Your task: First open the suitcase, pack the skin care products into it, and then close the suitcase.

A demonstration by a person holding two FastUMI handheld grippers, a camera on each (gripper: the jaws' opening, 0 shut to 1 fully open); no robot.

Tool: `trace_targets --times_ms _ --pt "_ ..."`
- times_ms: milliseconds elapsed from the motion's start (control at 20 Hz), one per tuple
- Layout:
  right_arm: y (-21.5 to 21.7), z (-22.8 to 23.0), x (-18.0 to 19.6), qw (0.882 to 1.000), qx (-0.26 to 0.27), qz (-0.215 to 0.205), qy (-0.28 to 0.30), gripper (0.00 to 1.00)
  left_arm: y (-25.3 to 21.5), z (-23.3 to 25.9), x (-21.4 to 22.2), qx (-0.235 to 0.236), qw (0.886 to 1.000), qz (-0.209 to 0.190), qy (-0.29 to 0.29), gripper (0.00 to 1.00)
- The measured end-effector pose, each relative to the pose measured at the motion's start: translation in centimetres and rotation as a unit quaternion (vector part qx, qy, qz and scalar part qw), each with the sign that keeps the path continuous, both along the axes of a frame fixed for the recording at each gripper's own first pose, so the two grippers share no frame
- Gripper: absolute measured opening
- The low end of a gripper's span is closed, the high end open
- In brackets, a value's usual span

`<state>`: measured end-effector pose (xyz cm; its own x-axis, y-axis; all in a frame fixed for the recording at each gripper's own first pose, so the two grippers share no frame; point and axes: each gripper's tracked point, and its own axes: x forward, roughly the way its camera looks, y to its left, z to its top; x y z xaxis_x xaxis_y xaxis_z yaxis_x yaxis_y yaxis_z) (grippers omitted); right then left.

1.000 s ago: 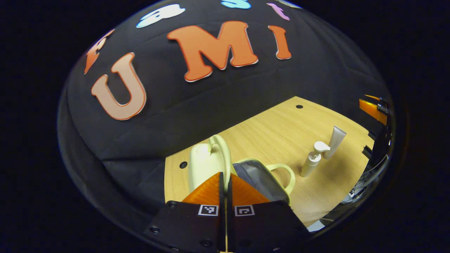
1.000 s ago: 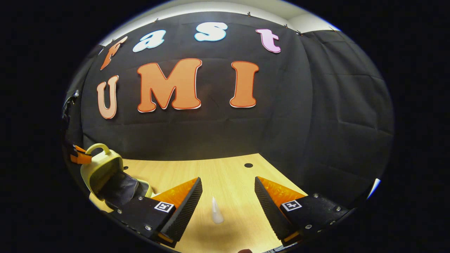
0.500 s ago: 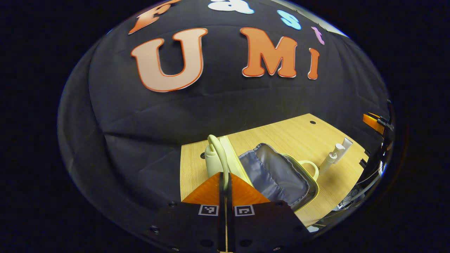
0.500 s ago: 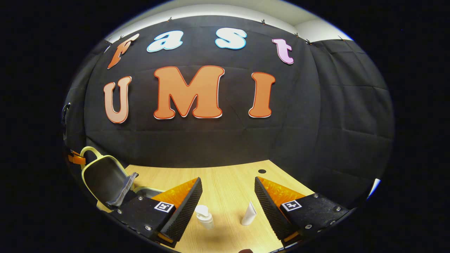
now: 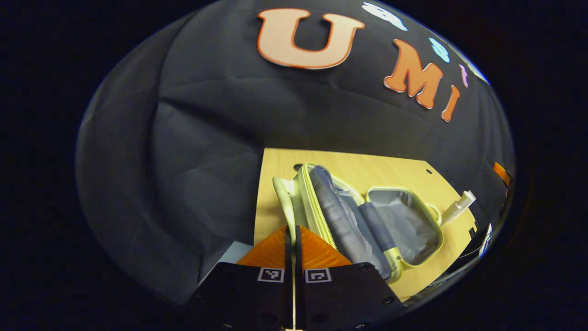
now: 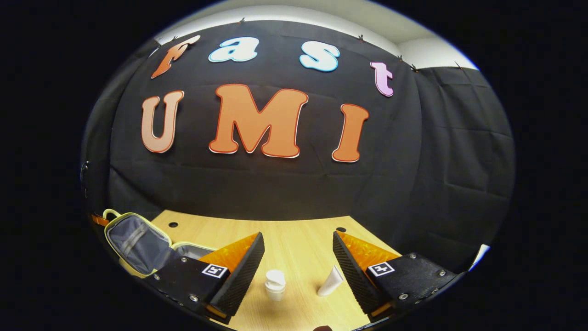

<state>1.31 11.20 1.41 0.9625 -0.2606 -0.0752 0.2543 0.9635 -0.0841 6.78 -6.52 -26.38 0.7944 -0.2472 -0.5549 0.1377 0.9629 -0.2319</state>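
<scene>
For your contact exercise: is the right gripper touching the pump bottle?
Apart. The right gripper view shows the pump bottle standing between the open right gripper's fingers, bare table either side.

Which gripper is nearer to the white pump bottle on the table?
The right gripper. The pump bottle stands just ahead between its open fingers, beside the tube. The left gripper is shut at the suitcase lid's handle, across the open case.

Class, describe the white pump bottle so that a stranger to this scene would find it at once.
Start at the light wooden table and find the open pale yellow suitcase. Beside it stand two white containers. The white pump bottle is the one nearer the suitcase, topped by a pump head, unlike the smooth white tube.
</scene>
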Motion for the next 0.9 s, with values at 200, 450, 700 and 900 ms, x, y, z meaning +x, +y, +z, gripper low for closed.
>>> trace_targets --times_ms 200,450,700,900 --pt "-0.6 -1.3 -0.4 1.0 -0.006 -0.007 0.015 0.95 0.4 -1.9 -0.8 -0.007 0.999 0.014 0.035 0.03" --pt "-2.6 -3.0 -1.0 0.999 -0.002 -0.021 0.032 0.95 0.3 -3.0 -1.7 -0.014 0.997 0.041 0.063 0.07" --pt "-4.6 -4.1 -1.3 0.999 -0.002 -0.025 0.042 0.96 2.2 -3.2 -2.0 0.04 0.993 0.075 0.077 0.33" --pt "-5.8 -4.4 -0.9 0.999 0.005 -0.013 0.042 0.96 2.2 1.8 -1.9 0.101 0.989 0.108 0.031 0.8"
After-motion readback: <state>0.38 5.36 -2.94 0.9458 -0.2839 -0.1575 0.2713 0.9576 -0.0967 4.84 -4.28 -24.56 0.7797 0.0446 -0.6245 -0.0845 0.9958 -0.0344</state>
